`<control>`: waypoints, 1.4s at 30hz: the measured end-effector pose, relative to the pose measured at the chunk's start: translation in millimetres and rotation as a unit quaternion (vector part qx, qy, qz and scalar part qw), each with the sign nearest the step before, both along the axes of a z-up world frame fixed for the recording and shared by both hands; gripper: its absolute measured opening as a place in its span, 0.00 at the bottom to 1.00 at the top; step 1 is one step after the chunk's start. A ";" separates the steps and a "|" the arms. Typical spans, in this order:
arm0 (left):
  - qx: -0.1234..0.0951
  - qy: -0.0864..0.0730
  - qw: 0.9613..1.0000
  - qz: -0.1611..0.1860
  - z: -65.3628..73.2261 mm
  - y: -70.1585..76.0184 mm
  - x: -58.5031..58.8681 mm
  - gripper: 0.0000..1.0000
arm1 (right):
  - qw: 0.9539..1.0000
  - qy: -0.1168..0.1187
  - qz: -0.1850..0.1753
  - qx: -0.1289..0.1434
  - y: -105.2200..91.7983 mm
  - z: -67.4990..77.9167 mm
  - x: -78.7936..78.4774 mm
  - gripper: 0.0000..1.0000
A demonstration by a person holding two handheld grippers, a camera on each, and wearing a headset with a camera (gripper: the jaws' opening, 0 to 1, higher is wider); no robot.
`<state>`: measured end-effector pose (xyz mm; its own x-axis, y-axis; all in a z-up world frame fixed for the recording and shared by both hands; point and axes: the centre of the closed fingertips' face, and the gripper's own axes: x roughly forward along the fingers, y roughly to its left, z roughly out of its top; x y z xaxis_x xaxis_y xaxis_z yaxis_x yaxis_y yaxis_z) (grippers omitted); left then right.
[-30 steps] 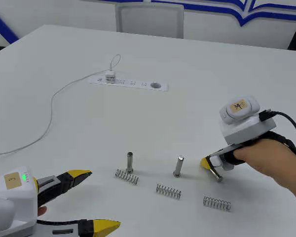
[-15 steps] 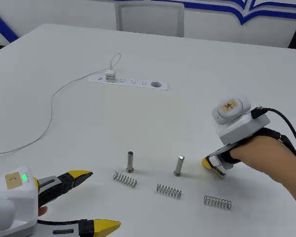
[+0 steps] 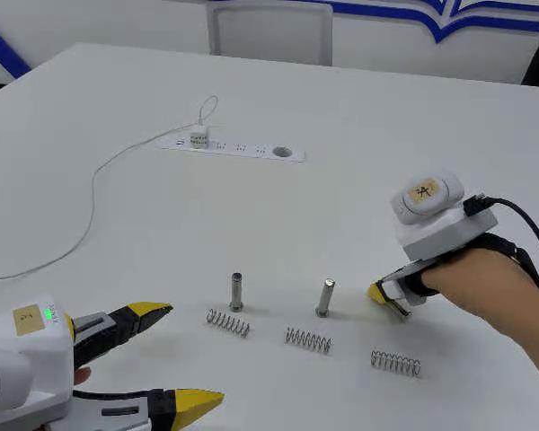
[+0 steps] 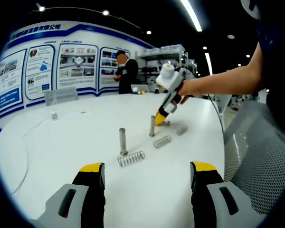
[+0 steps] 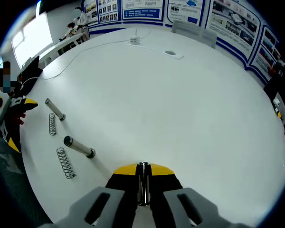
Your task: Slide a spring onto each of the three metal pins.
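White table [image 3: 341,162] holds the left pin [image 3: 236,292] and middle pin [image 3: 325,297] upright, with three springs [image 3: 307,340] lying in a row just nearer. My right gripper [image 3: 388,301] clenches the third pin [image 5: 142,183] at right; my left gripper [image 3: 191,352] hangs released, near left.

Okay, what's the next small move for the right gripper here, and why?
Probably lower the right gripper and stand its held pin upright on the table near the rightmost spring. The left pin and middle pin already stand upright, each by a spring, while the third is clamped in shut jaws.
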<state>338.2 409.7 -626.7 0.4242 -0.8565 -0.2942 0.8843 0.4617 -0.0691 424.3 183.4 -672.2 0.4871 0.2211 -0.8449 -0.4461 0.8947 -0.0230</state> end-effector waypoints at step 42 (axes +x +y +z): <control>0.002 -0.007 1.000 -0.005 6.8 -3.0 -3.0 0.74 | 0.997 -0.064 -0.009 0.038 -6.2 44.4 -35.8 0.09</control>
<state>335.2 406.6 -619.9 0.4205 -0.8594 -0.2909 0.8895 0.4537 -0.0545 388.4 177.3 -627.8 0.5938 0.2728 -0.7569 -0.4277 0.9039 -0.0098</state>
